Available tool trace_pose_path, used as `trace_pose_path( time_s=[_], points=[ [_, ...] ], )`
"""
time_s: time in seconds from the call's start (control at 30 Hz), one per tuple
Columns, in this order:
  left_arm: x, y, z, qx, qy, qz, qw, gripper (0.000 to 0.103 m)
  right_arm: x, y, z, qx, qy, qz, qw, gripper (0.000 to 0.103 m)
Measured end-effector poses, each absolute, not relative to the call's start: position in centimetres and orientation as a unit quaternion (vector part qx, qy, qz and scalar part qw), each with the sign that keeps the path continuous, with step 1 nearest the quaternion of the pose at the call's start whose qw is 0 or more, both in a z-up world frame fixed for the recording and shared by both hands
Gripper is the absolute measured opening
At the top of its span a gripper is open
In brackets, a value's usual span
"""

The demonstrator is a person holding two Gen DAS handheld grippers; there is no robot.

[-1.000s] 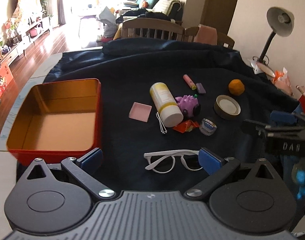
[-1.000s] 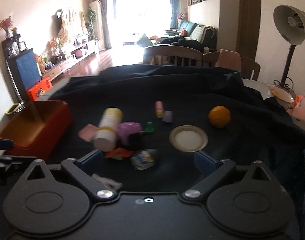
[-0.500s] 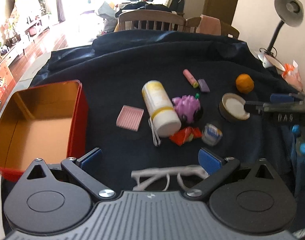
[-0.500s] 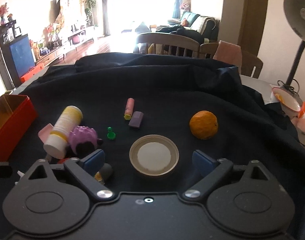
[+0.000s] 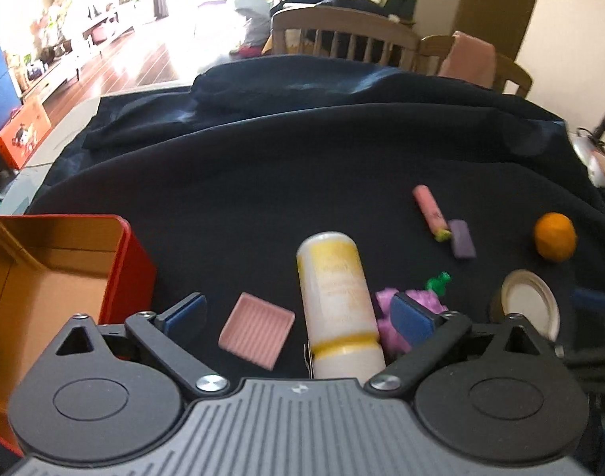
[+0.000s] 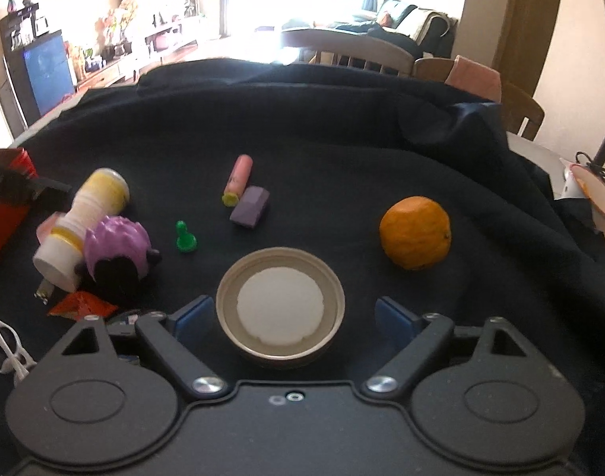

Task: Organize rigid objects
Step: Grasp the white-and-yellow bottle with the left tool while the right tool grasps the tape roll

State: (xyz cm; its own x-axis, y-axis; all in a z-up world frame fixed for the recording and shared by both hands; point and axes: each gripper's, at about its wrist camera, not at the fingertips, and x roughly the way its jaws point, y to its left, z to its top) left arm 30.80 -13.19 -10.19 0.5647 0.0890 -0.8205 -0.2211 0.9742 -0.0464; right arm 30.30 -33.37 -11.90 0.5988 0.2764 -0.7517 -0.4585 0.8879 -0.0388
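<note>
My left gripper is open over a white and yellow bottle lying on the dark cloth, with a pink ribbed tray also between its fingers. The purple spiky toy lies by the right finger. The red tin box stands open at the left. My right gripper is open with a round jar lid between its fingers. An orange, green pawn, purple block and pink marker lie beyond.
White glasses and an orange wrapper lie at the lower left in the right wrist view. Wooden chairs stand behind the cloth-covered table. A lamp base stands at the right edge.
Both grippers moved forward and lower. The left one passed the glasses and now straddles the bottle and pink tray. The right one closed in on the jar lid.
</note>
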Motion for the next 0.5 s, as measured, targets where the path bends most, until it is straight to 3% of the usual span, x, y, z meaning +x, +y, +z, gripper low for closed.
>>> trace_pose_path(
  time_s=[0.23,0.5],
  points=[
    [33.6,-13.2,-11.9,-0.068,0.478,0.087,0.871,0.079,31.4,-32.9,-13.2,-0.115,0.413,0.215,0.877,0.088],
    [34.6,-13.6,-13.5,-0.076,0.504,0.071,0.857,0.057,31.7,-32.4,-13.8,-0.114,0.419,0.222,0.873,0.079]
  ],
)
